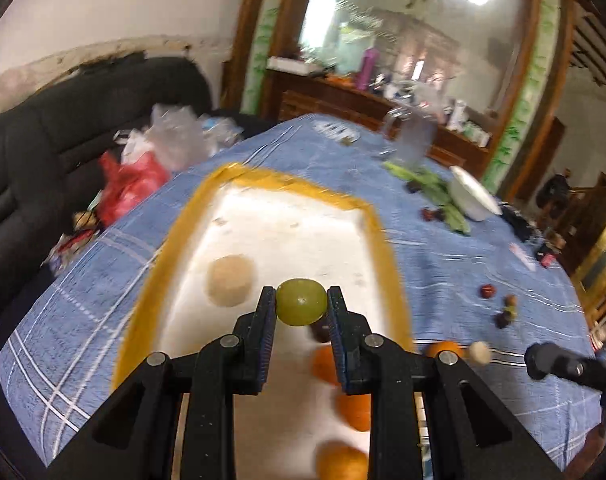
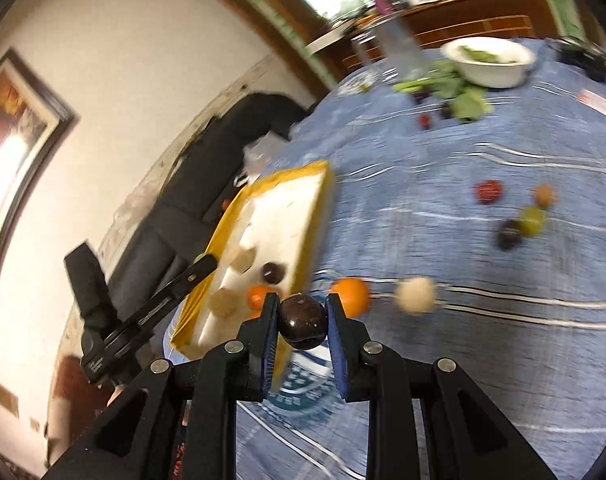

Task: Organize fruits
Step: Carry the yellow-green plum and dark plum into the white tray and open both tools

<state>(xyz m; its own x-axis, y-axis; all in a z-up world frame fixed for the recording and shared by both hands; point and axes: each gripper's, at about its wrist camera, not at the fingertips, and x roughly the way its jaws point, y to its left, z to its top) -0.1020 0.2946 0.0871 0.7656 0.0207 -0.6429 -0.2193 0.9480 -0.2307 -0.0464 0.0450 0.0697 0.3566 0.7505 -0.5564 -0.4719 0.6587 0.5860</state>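
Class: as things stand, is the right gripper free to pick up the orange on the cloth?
Probably not: the right gripper is shut on a dark fruit, though the orange lies unobstructed.

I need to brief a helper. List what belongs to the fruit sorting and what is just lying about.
Job: left gripper holding green fruit; right gripper holding dark fruit; yellow-rimmed tray; loose orange.
Lying about: white bowl, plastic bags, sofa.

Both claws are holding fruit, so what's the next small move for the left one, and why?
Probably lower the left claw and release: its green grape already hangs over the white floor of the yellow-rimmed tray, where other fruit lies. The right claw grips a dark fruit.
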